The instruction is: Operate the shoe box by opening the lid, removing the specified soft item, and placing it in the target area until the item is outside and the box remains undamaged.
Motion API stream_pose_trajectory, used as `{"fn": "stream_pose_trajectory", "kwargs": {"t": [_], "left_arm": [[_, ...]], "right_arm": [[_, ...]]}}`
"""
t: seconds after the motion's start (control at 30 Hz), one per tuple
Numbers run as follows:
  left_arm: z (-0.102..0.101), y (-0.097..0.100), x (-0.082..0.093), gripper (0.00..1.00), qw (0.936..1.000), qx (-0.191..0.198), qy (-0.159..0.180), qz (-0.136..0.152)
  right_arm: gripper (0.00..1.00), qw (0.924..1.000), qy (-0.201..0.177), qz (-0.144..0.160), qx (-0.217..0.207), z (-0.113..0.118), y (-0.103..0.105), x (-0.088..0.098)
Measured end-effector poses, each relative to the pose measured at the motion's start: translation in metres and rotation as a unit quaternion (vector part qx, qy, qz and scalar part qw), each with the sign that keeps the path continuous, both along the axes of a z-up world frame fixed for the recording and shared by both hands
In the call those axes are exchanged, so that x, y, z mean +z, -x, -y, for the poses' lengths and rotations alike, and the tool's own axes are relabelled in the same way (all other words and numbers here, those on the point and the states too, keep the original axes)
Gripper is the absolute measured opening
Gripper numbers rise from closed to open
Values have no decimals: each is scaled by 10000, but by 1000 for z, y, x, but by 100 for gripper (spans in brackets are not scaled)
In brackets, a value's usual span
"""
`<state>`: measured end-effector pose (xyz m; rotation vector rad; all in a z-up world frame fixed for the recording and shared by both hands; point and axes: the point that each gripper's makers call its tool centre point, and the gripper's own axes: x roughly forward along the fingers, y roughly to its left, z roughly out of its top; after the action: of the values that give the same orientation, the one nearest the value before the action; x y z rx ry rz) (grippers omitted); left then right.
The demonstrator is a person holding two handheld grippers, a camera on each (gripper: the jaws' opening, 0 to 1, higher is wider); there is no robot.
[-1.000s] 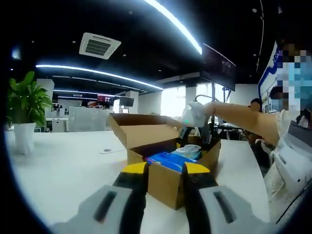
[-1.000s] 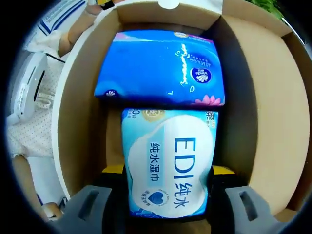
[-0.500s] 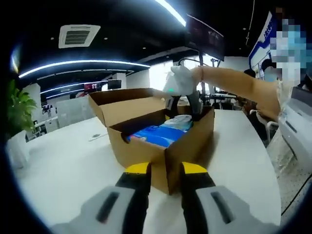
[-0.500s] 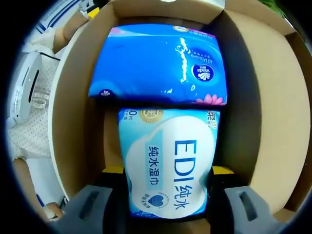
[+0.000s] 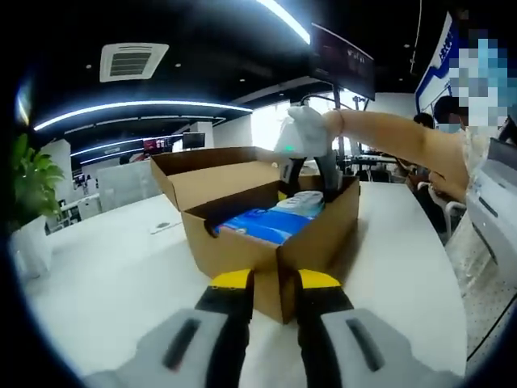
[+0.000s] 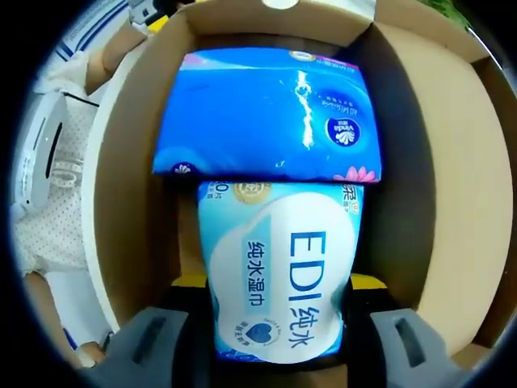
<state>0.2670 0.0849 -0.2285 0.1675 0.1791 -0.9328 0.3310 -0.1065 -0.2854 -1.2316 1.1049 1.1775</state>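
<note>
While the left hand-held gripper [image 5: 267, 279] pinches the near wall of the open shoe box [image 5: 315, 238] on the white worktop [image 5: 105, 259], the left gripper view shows the right one reaching down into its far end. Seen from the right gripper view, the right hand-held gripper [image 6: 275, 284] straddles the pale wet-wipe pack [image 6: 279, 271] lying below a blue tissue pack [image 6: 271, 113], jaws at its sides; squeeze gently and lift straight up, clear of the cardboard walls
</note>
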Motion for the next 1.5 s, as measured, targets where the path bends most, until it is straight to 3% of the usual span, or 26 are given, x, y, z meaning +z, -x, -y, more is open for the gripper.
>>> {"fn": "stream_pose_trajectory", "kwargs": {"t": [0.27,0.73,1.5], "left_arm": [[0,1,0,20,10000,-10,6,-3],[1,1,0,20,10000,-26,25,-17],[4,4,-1,21,9999,-27,-108,103]], "right_arm": [[66,9999,-18,-61,81,-1,4,-1],[77,9980,-4,-556,296,-5,8,-19],[78,9981,125,-526,309,-5,4,-17]]}}
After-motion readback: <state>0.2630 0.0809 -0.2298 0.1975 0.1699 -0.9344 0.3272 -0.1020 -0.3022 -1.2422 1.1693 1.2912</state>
